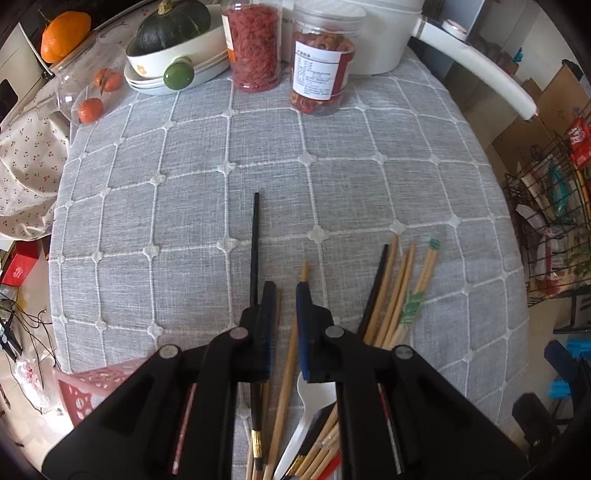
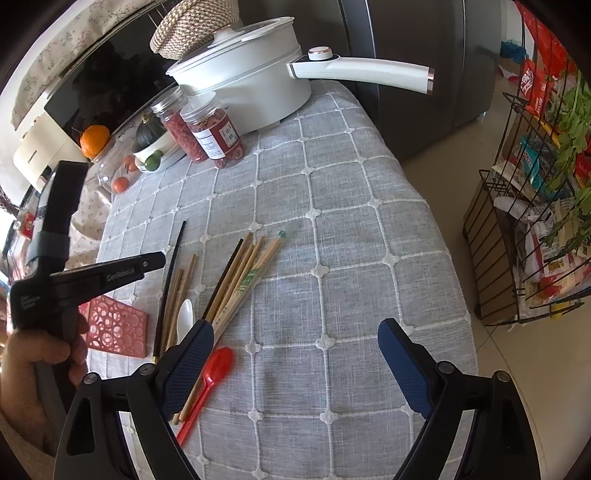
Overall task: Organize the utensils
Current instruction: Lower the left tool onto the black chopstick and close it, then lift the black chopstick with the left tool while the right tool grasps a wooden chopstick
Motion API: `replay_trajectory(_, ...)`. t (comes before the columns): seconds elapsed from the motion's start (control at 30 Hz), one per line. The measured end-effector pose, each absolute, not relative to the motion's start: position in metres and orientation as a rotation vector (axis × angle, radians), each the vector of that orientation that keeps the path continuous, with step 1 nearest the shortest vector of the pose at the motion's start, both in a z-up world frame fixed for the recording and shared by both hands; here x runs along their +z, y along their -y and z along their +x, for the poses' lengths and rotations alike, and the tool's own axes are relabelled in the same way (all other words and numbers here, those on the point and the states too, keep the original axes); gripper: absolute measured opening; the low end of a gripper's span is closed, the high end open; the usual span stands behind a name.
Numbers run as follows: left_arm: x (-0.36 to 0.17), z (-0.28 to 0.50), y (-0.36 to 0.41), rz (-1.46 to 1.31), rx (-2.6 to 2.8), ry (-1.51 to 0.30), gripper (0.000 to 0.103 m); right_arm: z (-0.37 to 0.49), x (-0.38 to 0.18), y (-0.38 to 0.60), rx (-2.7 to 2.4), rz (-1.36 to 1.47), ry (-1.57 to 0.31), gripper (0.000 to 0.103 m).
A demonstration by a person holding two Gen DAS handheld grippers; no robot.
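Note:
Chopsticks lie loose on the grey checked tablecloth (image 1: 258, 155). In the left wrist view my left gripper (image 1: 286, 291) hovers above them, jaws a narrow gap apart, gripping nothing. A black chopstick (image 1: 255, 243) runs under its left finger, a bamboo chopstick (image 1: 291, 350) lies in the gap, and a bundle of bamboo chopsticks (image 1: 402, 288) lies right. A white spoon (image 1: 303, 417) lies below. In the right wrist view my right gripper (image 2: 295, 332) is wide open and empty above the cloth. The bundle (image 2: 243, 273), a red spoon (image 2: 210, 380) and the white spoon (image 2: 184, 317) lie by its left finger. The left gripper (image 2: 155, 264) shows at left.
A pink perforated basket (image 2: 118, 325) lies at the table's left edge. At the far end stand two jars (image 2: 207, 133), a white pot (image 2: 251, 85) with a long handle, a squash in a bowl (image 1: 173, 33) and oranges. A wire rack (image 2: 532, 221) stands on the floor to the right.

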State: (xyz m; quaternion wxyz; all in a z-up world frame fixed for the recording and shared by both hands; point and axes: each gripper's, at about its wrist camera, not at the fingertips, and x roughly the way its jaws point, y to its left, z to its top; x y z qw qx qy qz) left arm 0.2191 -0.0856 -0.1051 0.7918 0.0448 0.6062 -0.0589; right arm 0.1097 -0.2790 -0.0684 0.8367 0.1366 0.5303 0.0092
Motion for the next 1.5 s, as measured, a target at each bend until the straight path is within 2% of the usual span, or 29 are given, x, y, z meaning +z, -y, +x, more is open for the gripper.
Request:
replay_trajectory(0.4,-0.143,0.241,0.086,0.156,-0.011,-1.35,0.012,0.114,-0.07,0.278,0.033,0.258,-1.121,0.092)
replay_trajectory(0.53,-0.14,0.236,0.09,0.173,0.007,-1.323,0.007,0.115,-0.072,0.275,0.035,0.245,-1.126,0.092)
replay_trajectory(0.83,-0.073,0.184,0.096,0.144,-0.113,-1.153,0.006,0.116,-0.077,0.266,0.064,0.266,-1.139,0.09)
replay_trajectory(1.17,0.005,0.103,0.055,0.082,-0.288,-0.925,0.006,0.124,-0.089,0.257,0.029,0.246,-1.163,0.077)
replay_trajectory(1.33,0.023,0.074,0.027,0.021,-0.324,-0.848,0.006,0.132,-0.096,0.253,0.018,0.264,-1.175,0.073)
replay_trajectory(1.5,0.025,0.05,0.007,-0.004,-0.335,-0.772,0.006,0.148,-0.108,0.242,0.028,0.299,-1.196,0.061)
